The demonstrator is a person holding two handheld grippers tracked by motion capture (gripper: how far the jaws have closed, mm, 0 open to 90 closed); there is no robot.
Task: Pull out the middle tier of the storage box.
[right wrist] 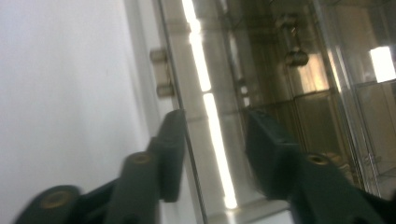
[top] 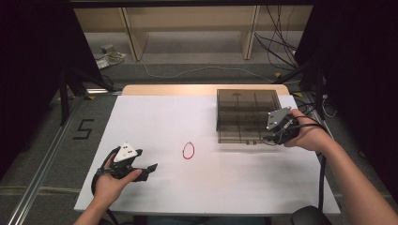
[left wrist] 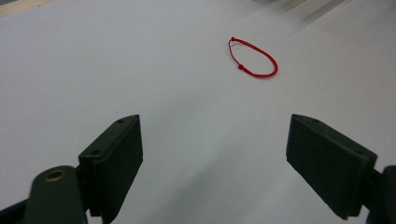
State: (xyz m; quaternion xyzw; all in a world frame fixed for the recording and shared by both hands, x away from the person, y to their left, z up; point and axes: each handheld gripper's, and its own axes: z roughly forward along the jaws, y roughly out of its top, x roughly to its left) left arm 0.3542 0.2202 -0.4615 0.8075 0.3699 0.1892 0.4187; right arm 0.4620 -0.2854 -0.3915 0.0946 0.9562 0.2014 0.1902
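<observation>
Your table (top: 155,117) carries a white sheet over nearly the whole top, with a strip of bare wood showing along the far edge. A thin red cord loop (top: 188,151) lies flat near the middle. A smoky clear plastic box (top: 244,115) with inner compartments sits toward the far right, well apart from the loop.

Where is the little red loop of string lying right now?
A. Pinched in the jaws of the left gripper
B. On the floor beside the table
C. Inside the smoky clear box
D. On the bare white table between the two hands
D: the red loop lies flat on the white table, apart from the left gripper, whose jaws stand open short of it, and outside the clear box.
</observation>
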